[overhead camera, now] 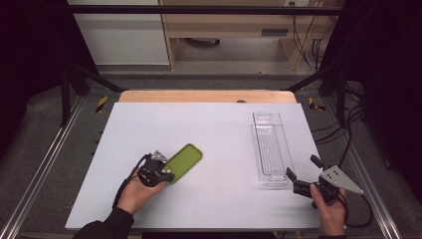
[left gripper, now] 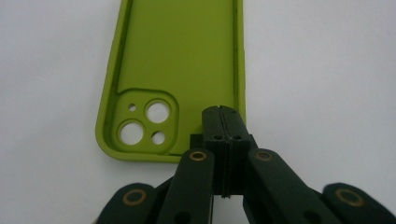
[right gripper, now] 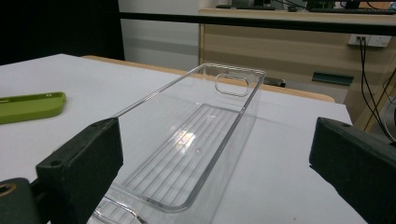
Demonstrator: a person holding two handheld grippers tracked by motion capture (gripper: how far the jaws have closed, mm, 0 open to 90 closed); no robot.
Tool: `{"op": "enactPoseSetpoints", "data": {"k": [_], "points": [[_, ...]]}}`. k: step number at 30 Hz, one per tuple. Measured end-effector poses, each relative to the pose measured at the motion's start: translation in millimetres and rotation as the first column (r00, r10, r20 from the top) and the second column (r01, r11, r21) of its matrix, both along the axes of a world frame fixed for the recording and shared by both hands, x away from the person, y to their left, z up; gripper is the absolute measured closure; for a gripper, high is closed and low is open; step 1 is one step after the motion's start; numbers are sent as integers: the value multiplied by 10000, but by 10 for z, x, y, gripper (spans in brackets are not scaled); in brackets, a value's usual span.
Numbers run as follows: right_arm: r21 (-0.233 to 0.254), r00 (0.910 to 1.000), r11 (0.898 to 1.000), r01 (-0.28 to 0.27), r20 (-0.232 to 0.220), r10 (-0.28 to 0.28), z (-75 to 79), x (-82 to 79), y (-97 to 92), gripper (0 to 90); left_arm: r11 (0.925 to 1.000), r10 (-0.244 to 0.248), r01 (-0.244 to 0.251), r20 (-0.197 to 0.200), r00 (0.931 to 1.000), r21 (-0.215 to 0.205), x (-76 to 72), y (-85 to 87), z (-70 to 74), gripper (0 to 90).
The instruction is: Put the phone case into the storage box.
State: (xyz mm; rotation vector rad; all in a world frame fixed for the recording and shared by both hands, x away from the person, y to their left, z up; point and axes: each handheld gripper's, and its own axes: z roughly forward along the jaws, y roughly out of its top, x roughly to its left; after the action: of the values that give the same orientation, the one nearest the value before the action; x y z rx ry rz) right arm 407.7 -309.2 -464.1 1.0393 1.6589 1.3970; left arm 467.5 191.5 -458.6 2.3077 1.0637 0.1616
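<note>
Green silicone catches the eye first: a phone case point(overhead camera: 184, 162) lies inside-up on the white table point(overhead camera: 209, 199), slanted toward about one o'clock, left of the table's middle. Its camera cut-outs sit at the near end, as the left gripper view shows.

The left tool point(overhead camera: 166, 174) is held in the person's left hand point(overhead camera: 135, 191), at about seven o'clock from the table's centre. Its jaws are pressed together on the near corner of the case, at the rim opposite the camera holes; in the left gripper view the two black pads point(left gripper: 223, 135) meet with the thin green edge running into them.

Over at four o'clock, a clear plastic tray point(overhead camera: 271, 147) stands lengthwise, long and narrow, with a ribbed floor and a slot handle at its far end. It holds nothing that I can see.

The right tool point(overhead camera: 303, 172), in the right hand point(overhead camera: 328, 206), waits just beside the tray's near end, jaws spread wide and gripping nothing.
</note>
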Motion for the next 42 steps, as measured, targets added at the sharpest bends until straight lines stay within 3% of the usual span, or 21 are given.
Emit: {"op": "enactPoseSetpoints", "data": {"k": [11,36,42], "points": [[-100,10000,9999,10,-16,-10,-7,3,8,33,9995,-309,310,-27,9995,105,-328,172,5,900],[-170,10000,9999,9,-20,-9,-7,-3,26,32,9981,-467,466,22,9989,401,-430,295,20,900],[4,10000,10000,-12,-57,12,-7,-7,21,32,9973,-500,497,50,9987,537,-444,289,26,900]]}}
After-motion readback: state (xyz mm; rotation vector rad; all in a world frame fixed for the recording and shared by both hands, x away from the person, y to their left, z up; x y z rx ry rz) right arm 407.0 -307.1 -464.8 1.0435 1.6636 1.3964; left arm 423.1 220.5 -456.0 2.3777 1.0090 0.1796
